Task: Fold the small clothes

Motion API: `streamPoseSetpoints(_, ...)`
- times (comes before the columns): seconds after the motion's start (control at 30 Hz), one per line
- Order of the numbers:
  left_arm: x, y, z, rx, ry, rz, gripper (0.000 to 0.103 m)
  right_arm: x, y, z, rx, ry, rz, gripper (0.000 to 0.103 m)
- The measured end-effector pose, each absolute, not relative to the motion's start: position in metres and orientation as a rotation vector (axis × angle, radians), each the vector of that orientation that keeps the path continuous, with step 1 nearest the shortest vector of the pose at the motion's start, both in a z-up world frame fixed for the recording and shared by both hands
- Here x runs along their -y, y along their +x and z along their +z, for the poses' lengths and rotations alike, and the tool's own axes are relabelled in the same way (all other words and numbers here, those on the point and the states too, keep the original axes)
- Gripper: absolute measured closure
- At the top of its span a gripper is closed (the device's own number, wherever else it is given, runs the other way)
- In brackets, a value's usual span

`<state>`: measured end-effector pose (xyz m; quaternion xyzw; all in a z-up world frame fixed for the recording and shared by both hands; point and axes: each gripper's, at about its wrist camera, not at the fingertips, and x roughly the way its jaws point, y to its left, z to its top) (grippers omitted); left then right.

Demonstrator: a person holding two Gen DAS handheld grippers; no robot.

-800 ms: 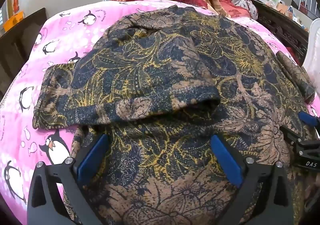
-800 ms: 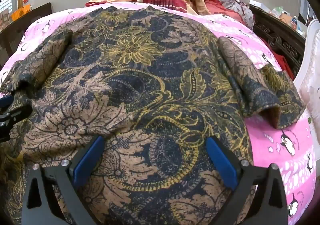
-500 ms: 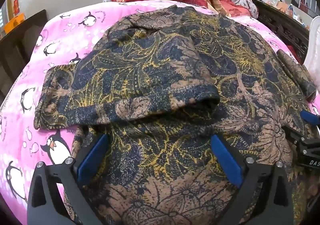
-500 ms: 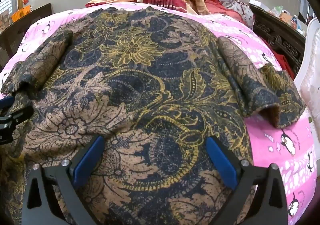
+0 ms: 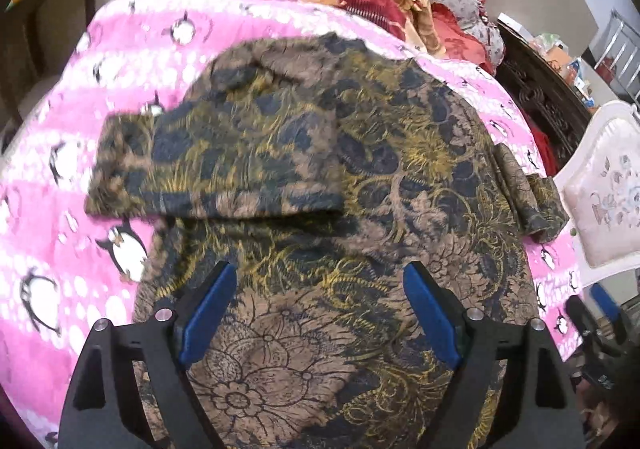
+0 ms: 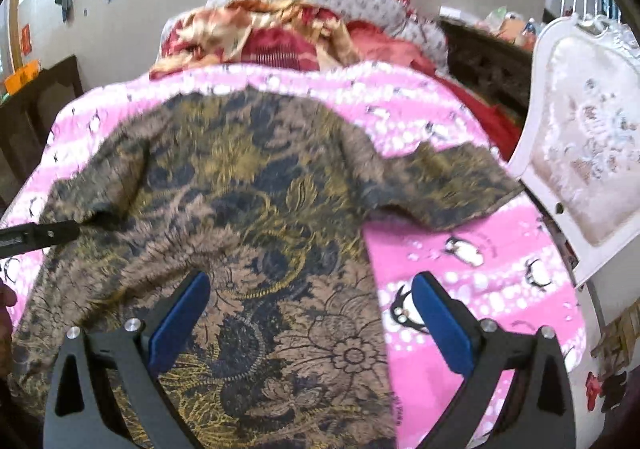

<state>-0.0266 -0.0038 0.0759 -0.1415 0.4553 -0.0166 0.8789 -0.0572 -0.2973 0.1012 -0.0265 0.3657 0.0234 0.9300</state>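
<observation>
A brown, navy and gold batik shirt [image 5: 360,177] lies spread on the pink penguin bedsheet [image 5: 52,209]. Its left sleeve [image 5: 208,173] is folded across the body. Its right sleeve [image 6: 444,185] lies out flat on the sheet. My left gripper [image 5: 320,309] is open and empty above the shirt's lower part. My right gripper [image 6: 312,313] is open and empty above the shirt's lower right edge [image 6: 372,289]. The shirt [image 6: 248,217] fills the middle of the right wrist view, and the left gripper's finger [image 6: 40,235] shows at its left edge.
A heap of red and gold bedding [image 6: 264,37] lies at the head of the bed. A white upholstered chair [image 6: 584,153] stands close on the right. Dark wooden furniture [image 5: 540,89] stands behind it, and a dark wooden piece [image 6: 36,109] on the left.
Both grippers have pulled back and up from the shirt; more of the pink sheet and the chair now shows. Both stay open. The shirt lies as before.
</observation>
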Motion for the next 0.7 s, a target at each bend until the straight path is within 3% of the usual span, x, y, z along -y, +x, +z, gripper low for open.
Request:
streamPoseSetpoints(0.2, 0.013, -0.022, 0.097, -0.970, -0.229, -0.013, 0.036, 0.290, -0.063, 0.125, -0.661, -0.069, 0.049, 0.001)
streamPoseSetpoints(0.7, 0.033, -0.037, 0.100, -0.906, -0.161, -0.022, 0.035, 0.290, -0.070, 0.126, -0.646, -0.059, 0.076, 0.001)
